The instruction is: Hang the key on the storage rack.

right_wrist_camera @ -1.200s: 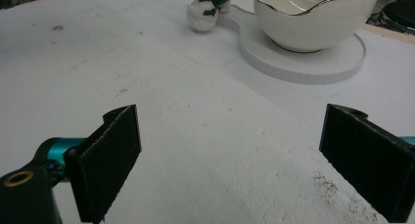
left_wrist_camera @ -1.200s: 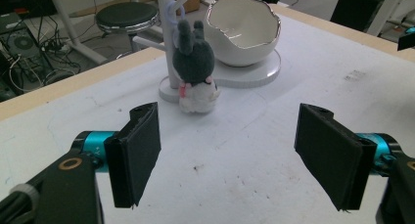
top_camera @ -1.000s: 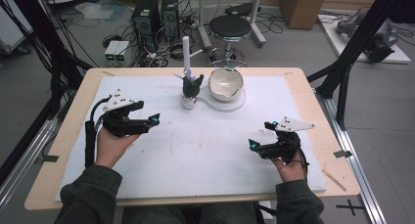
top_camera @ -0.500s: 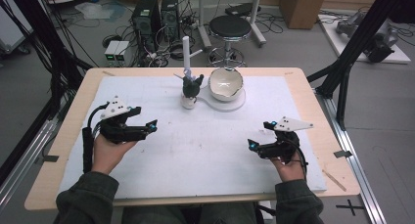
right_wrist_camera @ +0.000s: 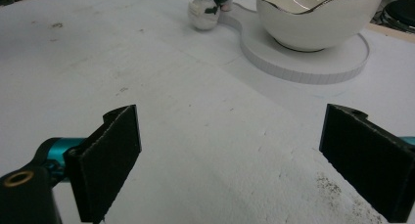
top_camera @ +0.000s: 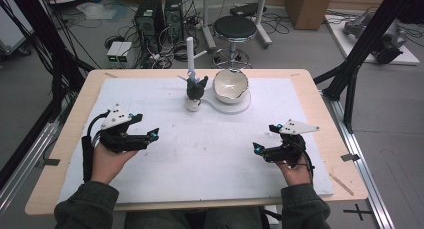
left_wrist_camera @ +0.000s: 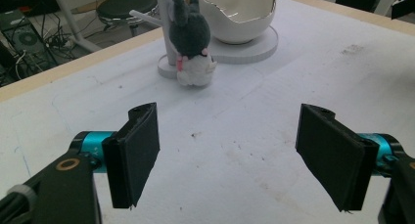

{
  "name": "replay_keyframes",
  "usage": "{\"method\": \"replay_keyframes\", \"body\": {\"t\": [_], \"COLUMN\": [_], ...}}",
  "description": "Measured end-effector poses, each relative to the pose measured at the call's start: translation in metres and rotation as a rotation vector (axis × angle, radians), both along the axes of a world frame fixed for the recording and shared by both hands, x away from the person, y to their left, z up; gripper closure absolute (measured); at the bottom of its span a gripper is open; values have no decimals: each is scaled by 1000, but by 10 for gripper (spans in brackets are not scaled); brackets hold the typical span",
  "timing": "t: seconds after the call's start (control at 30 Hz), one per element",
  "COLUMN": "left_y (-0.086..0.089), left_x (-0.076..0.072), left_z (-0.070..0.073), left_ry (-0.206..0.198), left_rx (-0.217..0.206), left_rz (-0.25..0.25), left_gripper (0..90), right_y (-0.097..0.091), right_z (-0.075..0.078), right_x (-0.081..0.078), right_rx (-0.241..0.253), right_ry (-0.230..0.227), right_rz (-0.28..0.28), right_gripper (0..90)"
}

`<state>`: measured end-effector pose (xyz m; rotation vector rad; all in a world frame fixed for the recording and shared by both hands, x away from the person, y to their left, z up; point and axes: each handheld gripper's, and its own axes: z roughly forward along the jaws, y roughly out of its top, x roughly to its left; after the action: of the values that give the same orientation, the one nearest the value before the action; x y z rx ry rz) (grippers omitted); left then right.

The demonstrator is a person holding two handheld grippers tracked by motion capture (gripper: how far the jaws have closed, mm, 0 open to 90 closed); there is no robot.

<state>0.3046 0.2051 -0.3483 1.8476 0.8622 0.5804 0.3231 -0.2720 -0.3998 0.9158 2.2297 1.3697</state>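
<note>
Both grippers, left gripper (top_camera: 150,135) and right gripper (top_camera: 258,149), gape wide and empty, well short of the plush toy (top_camera: 194,91) beside the bowl (top_camera: 230,86).

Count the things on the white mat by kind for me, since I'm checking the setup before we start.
Plush toy: 1
Egg-shaped bowl: 1
White base plate: 1
White upright post: 1
Grippers, both open and holding nothing: 2, left and right
Total: 6
</note>
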Motion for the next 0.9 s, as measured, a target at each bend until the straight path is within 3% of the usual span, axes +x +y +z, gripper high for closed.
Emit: {"method": "replay_keyframes", "body": {"t": [0.9], "left_y": [16], "left_x": [-22], "left_z": [-16], "left_ry": [5], "left_rx": [-3], "left_rz": [17], "left_gripper": [235], "right_y": [2], "right_z": [-1], "right_x": [1], "right_rx": [-14], "right_ry": [-1], "right_rz": [7], "right_gripper": [74]}}
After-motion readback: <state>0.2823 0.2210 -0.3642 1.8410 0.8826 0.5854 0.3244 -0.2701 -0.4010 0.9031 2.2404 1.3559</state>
